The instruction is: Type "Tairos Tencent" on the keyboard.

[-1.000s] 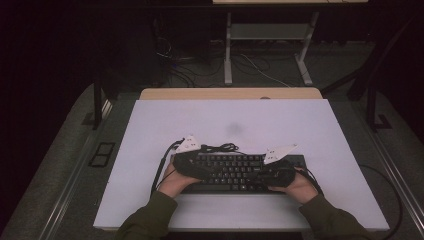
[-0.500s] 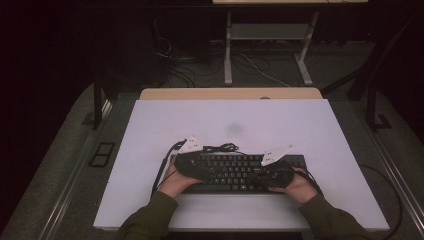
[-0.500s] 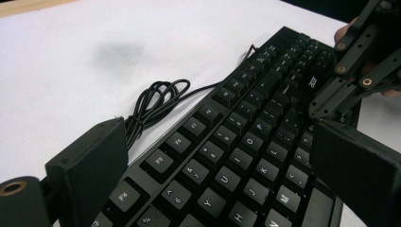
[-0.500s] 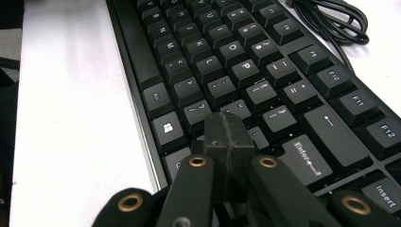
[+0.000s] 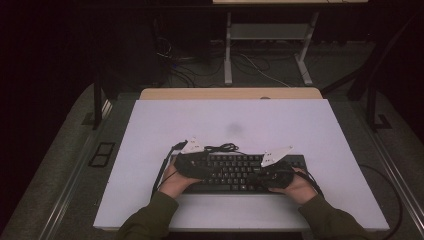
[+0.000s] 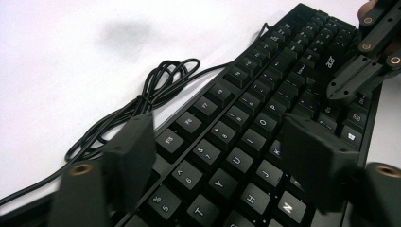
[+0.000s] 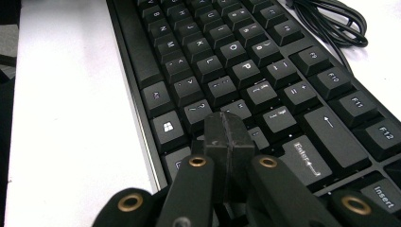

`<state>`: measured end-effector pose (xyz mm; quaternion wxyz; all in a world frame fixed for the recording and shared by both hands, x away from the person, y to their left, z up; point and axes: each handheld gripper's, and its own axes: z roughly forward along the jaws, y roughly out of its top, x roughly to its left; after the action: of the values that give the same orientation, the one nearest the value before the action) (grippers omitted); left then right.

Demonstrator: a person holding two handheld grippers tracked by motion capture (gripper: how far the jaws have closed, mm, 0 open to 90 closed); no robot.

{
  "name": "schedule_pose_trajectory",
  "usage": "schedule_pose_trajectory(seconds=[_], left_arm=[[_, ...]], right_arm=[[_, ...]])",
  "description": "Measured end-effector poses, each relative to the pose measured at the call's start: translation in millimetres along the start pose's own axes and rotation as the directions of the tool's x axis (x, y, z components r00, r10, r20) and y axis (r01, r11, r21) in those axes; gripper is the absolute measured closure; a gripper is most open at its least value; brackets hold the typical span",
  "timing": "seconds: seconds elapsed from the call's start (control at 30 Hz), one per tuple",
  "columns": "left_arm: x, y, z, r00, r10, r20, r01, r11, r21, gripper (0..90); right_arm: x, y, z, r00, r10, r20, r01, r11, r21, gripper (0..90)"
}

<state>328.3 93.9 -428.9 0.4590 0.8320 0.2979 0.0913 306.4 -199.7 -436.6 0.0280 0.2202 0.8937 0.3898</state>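
I count one black keyboard [image 5: 235,172] lying flat near the front edge of the white desk [image 5: 150,130], one coiled cable [image 6: 156,90] just behind it. My left hand-held gripper [image 6: 217,156] has just been closing, jaws apart above the keys (nothing gripped). The right hand-held gripper [image 7: 229,137] is fully closed over the keys, empty.

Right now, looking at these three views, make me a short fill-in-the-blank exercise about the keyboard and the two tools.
1. The black keyboard lies on a ____ table.
2. The right tool has its jaws ____, tips over the keys.
3. The left tool has its jaws ____, keys visible in the gap between them.
4. The keyboard's coiled cable lies on the table ____ the keyboard.

Missing words: white; shut; open; beside
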Motion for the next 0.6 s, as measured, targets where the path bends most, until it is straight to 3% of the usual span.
schedule_pose_trajectory(seconds=[0.13,0.23,0.6], left_arm=[[1.4,-0.3,-1.3,1.0,-0.005,-0.001,0.005,0.9999,0.009,37.9],[2.4,-0.9,-1.9,1.0,-0.009,0.001,0.009,0.9997,0.022,51.7],[3.3,-1.2,-3.8,0.9999,-0.013,0.007,0.012,0.9984,0.056,84.2]], right_arm=[[0.1,-0.1,0.0,1.0,-0.001,0.0,0.001,1.0,-0.001,89.8],[-0.2,-0.3,0.0,1.0,0.001,-0.001,-0.001,1.0,-0.001,89.8],[-0.4,-0.6,0.0,1.0,0.004,-0.002,-0.004,1.0,-0.002,89.8]])
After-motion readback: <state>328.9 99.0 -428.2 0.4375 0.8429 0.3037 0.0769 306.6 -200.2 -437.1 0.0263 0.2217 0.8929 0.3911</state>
